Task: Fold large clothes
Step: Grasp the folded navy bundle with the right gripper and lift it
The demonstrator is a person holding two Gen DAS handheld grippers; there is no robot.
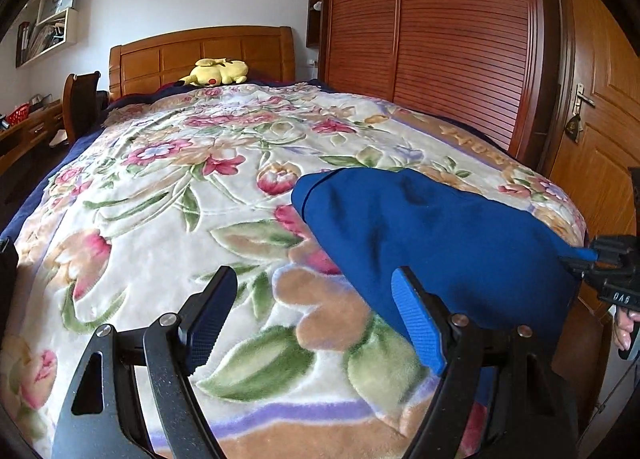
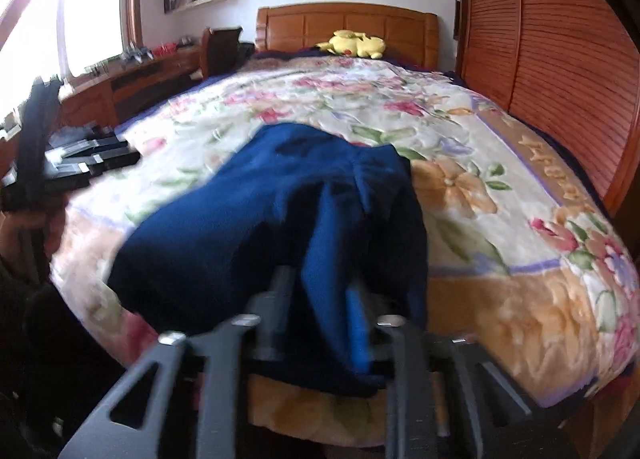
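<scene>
Left wrist view: the left gripper (image 1: 316,315) hangs with jaws spread wide, holding nothing, above the floral plush blanket (image 1: 168,195). The crumpled blue fabric garment (image 1: 432,227) lies on the blanket's near right part, one corner pinched by the right gripper (image 1: 592,257) at the frame's right edge. Right wrist view, blurred: the right gripper (image 2: 320,311) has its jaws closed on a fold of the garment (image 2: 248,219); a yellow plush toy (image 2: 354,44) rests by the wooden headboard (image 2: 344,25).
</scene>
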